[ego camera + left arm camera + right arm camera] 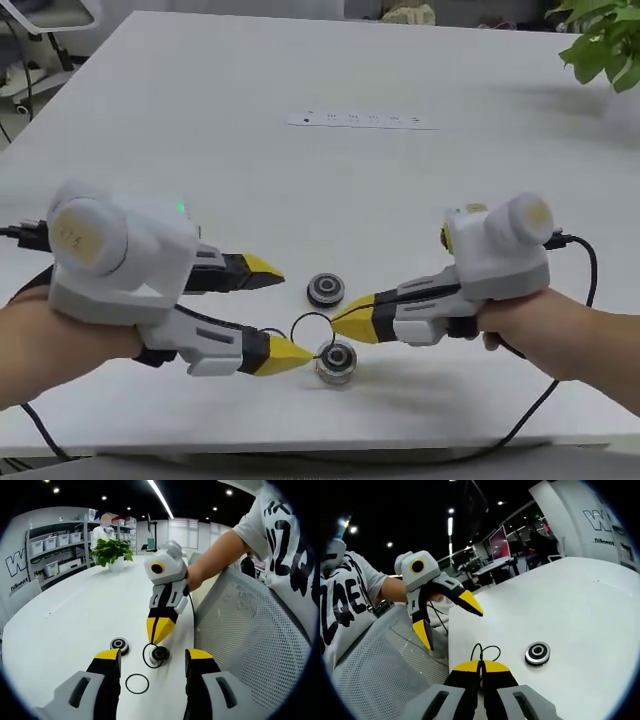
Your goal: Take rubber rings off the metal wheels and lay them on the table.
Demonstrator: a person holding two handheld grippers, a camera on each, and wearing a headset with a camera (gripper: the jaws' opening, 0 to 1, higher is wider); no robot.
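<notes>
Left gripper point(278, 310) lower left, jaws spread wide, empty. Loose ring point(126, 684) on table point(400, 180) between its jaws. Right gripper point(338, 322) jaws closed, pinching rubber ring point(294, 328) at frame centre, loop touching near wheel point(335, 361). Second wheel point(326, 289) just beyond.

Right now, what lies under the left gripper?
A loose rubber ring, flat on the table between the left gripper's open jaws; in the head view that gripper largely covers it.

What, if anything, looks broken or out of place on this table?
Nothing looks damaged. The one odd sight is a thin black rubber ring dangling from the shut right gripper, just beside the nearer metal wheel; whether it catches on the wheel is unclear. A second ring lies flat on the table.
</notes>
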